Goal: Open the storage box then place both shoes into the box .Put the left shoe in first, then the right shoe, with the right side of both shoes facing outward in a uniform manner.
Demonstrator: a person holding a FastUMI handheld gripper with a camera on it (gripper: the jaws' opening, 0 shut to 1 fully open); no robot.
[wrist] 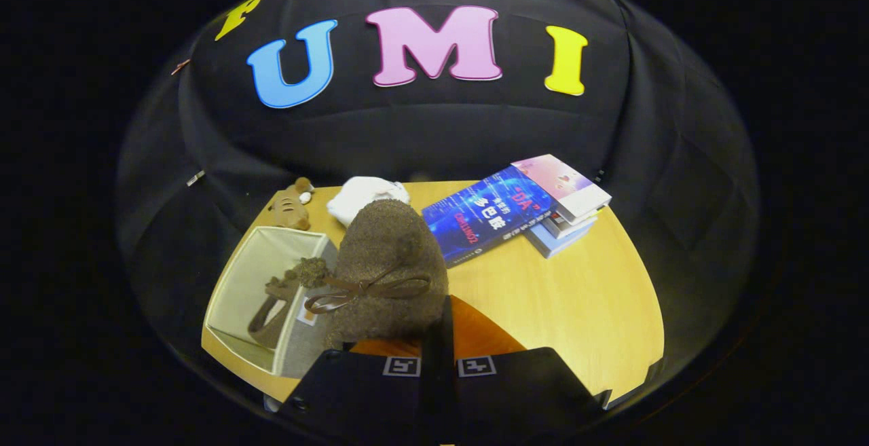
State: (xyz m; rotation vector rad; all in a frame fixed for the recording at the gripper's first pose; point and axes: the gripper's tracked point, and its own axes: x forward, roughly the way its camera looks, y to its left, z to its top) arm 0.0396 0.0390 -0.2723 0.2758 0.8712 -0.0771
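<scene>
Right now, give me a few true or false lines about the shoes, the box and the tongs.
1. One shoe already lies in the box. True.
2. The tongs hang open with nothing between them. False: they are closed on the second shoe.
3. The held shoe has a brown bow. True.
4. The box lid is closed. False: the box is open.
5. The books sit inside the box. False: they lie on the table, beyond the tongs.

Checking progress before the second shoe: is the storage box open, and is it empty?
Open, not empty: the storage box has no lid on, and one brown shoe lies inside.
</scene>
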